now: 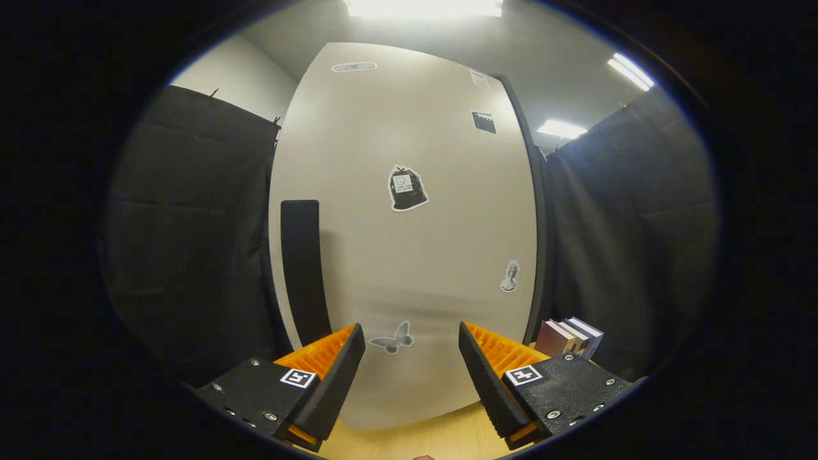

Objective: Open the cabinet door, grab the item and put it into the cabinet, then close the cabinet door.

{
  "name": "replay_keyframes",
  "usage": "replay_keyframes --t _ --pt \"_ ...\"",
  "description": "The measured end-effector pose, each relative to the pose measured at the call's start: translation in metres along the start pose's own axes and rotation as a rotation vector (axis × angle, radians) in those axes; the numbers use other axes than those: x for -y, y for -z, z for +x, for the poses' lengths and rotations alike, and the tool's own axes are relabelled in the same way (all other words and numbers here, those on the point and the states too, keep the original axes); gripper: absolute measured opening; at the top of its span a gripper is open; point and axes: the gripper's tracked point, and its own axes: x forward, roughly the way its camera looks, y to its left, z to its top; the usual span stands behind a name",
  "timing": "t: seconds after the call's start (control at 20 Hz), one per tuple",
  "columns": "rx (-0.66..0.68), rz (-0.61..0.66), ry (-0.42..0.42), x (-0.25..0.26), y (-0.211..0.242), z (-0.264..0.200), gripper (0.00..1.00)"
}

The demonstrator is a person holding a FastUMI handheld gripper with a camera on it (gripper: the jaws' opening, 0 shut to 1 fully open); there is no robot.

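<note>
A tall off-white cabinet door (pixel 409 243) stands shut just ahead of my fingers, with several small stickers on it. A long black vertical handle (pixel 303 271) runs down its left side, slightly left of and beyond my left finger (pixel 332 377). My gripper (pixel 412 348) is open, its orange-and-black fingers spread wide with nothing between them, pointing at the lower part of the door. To the right of the cabinet, beyond my right finger (pixel 492 377), a few upright books (pixel 569 338) stand on the wooden tabletop.
The light wooden tabletop (pixel 415 437) lies under the fingers and the cabinet stands on it. Black cloth walls flank the cabinet on both sides. Ceiling lights glow above.
</note>
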Motion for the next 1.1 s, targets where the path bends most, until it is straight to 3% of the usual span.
replay_keyframes --t 0.25,1.1 --pt "0.004 -0.007 0.014 -0.001 0.001 -0.013 0.92" --pt "0.013 -0.007 0.084 0.036 0.023 -0.132 0.93"
